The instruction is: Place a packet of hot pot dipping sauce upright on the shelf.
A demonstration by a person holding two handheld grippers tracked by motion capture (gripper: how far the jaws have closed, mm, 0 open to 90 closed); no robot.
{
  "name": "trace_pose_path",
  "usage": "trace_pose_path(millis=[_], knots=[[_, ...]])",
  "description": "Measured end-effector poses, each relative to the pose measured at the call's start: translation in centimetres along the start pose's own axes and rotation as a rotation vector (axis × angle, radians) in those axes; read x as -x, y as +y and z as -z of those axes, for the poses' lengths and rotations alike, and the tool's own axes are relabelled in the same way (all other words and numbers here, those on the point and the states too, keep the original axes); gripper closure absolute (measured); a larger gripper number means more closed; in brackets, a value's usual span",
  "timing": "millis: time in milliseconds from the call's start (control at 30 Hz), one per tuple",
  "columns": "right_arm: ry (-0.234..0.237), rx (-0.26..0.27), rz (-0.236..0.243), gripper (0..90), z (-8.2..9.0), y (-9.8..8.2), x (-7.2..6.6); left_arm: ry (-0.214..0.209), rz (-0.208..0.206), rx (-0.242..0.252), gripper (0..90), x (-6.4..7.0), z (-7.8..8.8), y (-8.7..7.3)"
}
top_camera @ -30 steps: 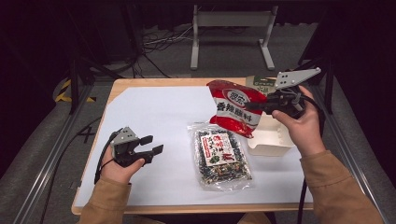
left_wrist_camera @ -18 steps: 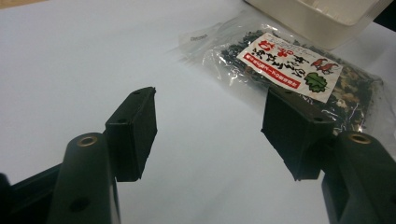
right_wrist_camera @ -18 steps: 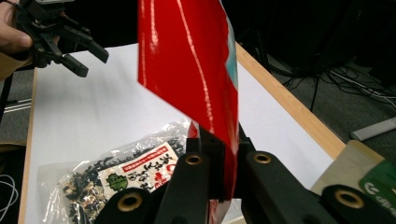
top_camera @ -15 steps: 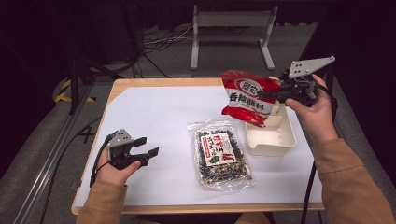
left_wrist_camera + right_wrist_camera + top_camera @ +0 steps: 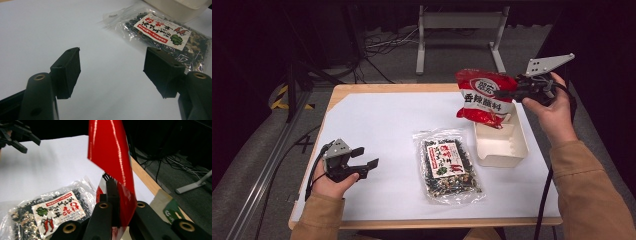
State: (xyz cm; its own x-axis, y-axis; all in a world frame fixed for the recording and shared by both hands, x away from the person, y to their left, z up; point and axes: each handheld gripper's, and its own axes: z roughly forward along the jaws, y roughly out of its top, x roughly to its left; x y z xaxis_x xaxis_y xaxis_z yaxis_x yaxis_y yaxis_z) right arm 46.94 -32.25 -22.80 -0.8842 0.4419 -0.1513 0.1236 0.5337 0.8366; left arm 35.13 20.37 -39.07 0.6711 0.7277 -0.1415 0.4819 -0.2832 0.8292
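Gripping the red packet by its right edge, the right gripper holds it clear of the table, hanging above the far end of the white box near the right edge. In the right gripper view the jaws are clenched flat on the glossy red film. This looks like the carrying step — the packet lifted and on its way, most likely into that box. The left gripper rests low near the front-left corner, its jaws just opening with nothing between them; bare white table shows between its pads. The clear packet of dried spices lies flat in the middle, towards the front edge, just left of the box. Next — I'd say — the red packet must be lowered until it is inside the walls before the jaws let go; being limp, it may catch on the rim.
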Motion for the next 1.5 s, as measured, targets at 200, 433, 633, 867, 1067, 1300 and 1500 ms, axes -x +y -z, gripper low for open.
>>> trace_pose_path(millis=[200, 433, 633, 867, 1067, 1300, 1500], knots=[[-0.025, -0.006, -0.004, 89.8, 0.2, -0.7, 1.2, -0.004, -0.004, -0.007, 29.9, 0.0, -0.2, 0.0], [-0.05, -0.018, -0.014, 89.8, 0.3, -1.7, 2.5, -0.002, -0.007, -0.008, 29.8, -0.1, -0.4, 0.0], [-0.069, -0.044, 0.0, 89.8, 0.3, -2.6, 3.7, -0.009, 0.0, -0.014, 29.7, -0.1, -0.6, -0.1], [-0.071, -0.085, 0.008, 89.8, -0.2, -3.2, 4.2, -0.01, -0.004, -0.019, 29.8, -0.2, -0.7, -0.1], [-0.076, -0.129, 0.027, 89.7, -1.0, -3.5, 4.4, -0.009, 0.0, -0.025, 29.8, -0.2, -0.8, -0.2], [-0.097, -0.14, 0.032, 89.8, -1.4, -3.7, 5.0, -0.009, 0.003, -0.027, 29.8, -0.3, -0.9, -0.3], [-0.119, -0.142, 0.043, 89.7, -1.2, -3.9, 5.2, -0.007, -0.002, -0.027, 29.7, -0.4, -1.0, -0.3]])
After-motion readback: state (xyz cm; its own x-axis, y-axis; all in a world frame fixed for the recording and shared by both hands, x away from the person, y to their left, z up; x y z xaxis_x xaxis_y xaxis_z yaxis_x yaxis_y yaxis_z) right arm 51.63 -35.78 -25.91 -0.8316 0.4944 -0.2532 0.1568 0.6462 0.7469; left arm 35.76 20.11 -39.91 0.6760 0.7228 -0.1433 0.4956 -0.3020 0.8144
